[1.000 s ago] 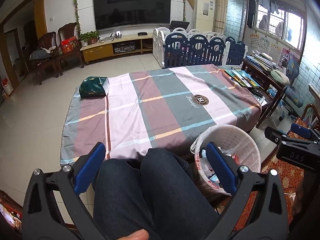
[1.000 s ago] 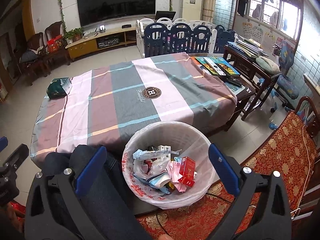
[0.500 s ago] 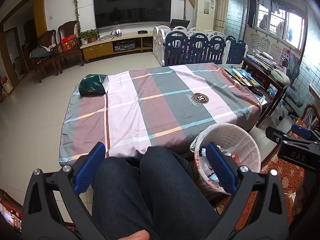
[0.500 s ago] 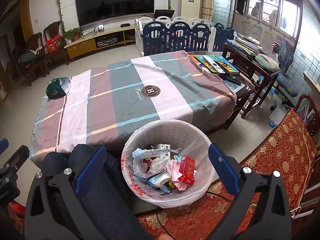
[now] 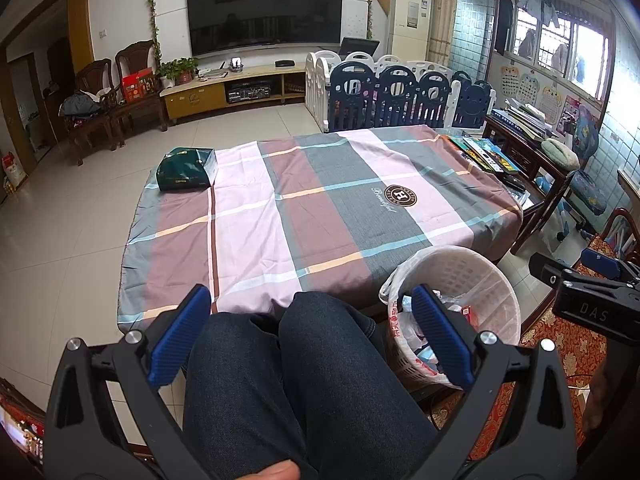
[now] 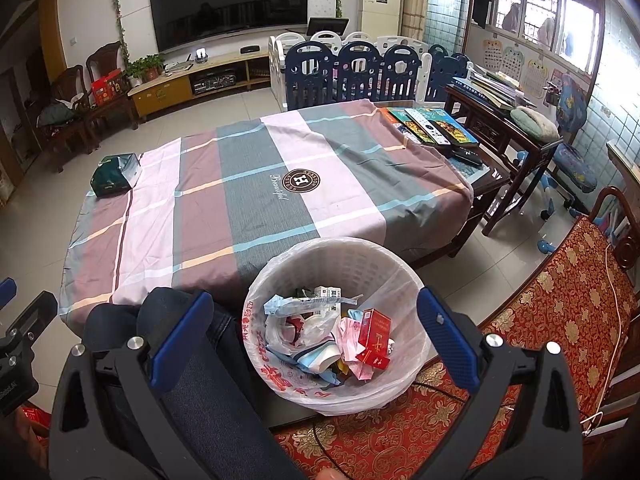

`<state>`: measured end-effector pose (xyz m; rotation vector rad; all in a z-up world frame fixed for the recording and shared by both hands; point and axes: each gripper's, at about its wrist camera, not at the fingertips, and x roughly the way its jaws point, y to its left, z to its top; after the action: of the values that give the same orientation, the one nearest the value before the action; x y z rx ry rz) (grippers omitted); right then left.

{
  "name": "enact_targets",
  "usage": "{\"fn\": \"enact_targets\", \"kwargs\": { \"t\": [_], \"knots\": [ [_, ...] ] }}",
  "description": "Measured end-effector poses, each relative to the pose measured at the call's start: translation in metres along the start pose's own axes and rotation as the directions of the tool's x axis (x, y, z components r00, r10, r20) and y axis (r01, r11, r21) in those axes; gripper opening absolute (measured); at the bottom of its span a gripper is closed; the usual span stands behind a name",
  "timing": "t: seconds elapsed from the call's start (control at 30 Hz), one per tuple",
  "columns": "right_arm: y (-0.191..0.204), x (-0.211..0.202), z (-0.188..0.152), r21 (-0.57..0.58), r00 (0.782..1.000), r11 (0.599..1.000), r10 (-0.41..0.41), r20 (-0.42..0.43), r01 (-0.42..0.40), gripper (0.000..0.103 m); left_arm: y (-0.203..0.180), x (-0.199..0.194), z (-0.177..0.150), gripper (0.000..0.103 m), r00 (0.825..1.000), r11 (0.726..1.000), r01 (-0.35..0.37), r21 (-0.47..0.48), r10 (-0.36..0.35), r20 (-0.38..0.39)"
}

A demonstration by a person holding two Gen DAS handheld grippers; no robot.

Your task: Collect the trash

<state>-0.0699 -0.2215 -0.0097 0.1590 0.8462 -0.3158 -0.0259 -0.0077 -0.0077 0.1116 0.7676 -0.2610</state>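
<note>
Table: the striped cloth (image 5: 304,216) covered the whole table; apart from the pack below, I saw no loose trash on it in either view.
Person: seated at the table's near edge, knees (image 5: 304,360) under the left gripper.
Bin: the white lined basket (image 6: 408,280) stood on the floor at the near right corner of the table, just right of the knees; trash (image 6: 324,332) lay piled in its bottom, with a red carton (image 6: 374,338) on the right side of the pile.
Green pack: 1 dark green packet (image 5: 186,168) lay at the far left corner of the cloth, its long axis running along the far edge; whether it counted as trash I could not tell.
Left gripper (image 5: 312,332): jaws spread wide, empty, held over the lap.
Right gripper (image 6: 312,340): jaws spread wide, empty, directly above the basket's mouth.
Key relation: the green packet lay far ahead and to the left of both grippers, well apart from each; the left was on its side and nearer, so any reach would likely fall to it.
Stage: judged nearly done, since the pile sat in the basket.
</note>
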Motion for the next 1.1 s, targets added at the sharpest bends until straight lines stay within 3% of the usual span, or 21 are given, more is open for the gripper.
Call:
{"fn": "enact_targets", "kwargs": {
  "t": [1.1],
  "knots": [
    [-0.0052,0.0027,-0.0061,0.004,1.000,1.000,-0.003,-0.007,0.003,0.100,-0.0020,0.0002,-0.0067,0.100,1.000,1.000,-0.007,0.001,0.007,-0.004]
  ]
}}
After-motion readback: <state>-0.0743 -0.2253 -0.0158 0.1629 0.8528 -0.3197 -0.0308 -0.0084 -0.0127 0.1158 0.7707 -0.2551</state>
